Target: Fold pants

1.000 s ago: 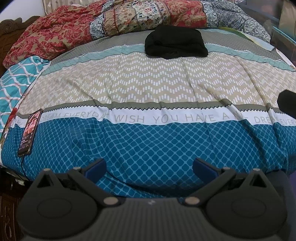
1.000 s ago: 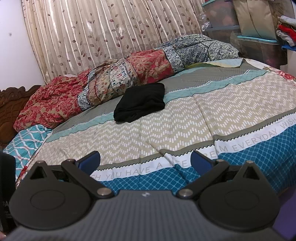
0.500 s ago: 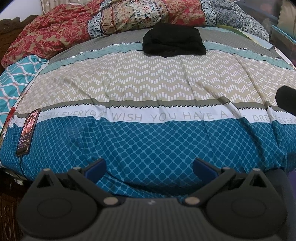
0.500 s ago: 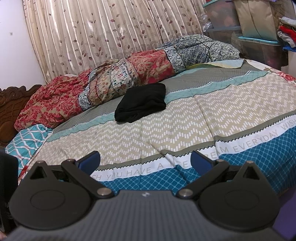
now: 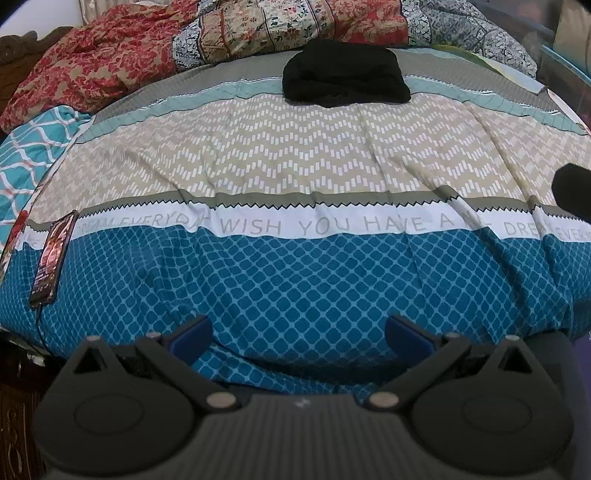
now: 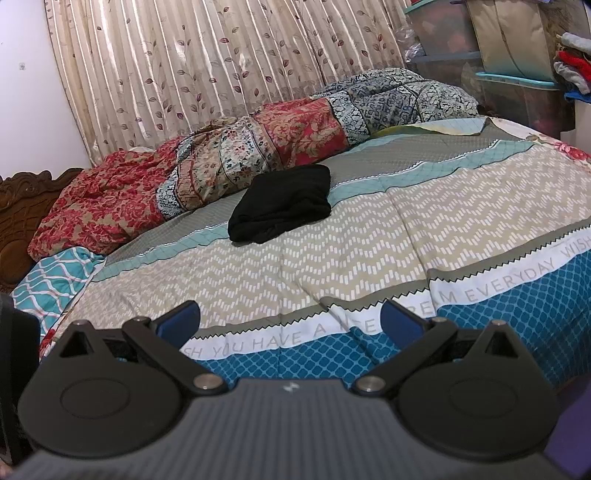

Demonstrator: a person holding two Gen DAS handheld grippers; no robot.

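Both hand-held grippers point(image 5: 297, 330) point(image 6: 290, 319) open, empty; pants point(image 6: 280, 203) bundled far on bed point(image 5: 295, 155), soft, limp: pinch near edge.

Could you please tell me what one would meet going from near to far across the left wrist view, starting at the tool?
Left tool, open → blue lattice band of the bedspread → white lettered stripe → beige chevron band → folded black pants → red and patchwork quilt.
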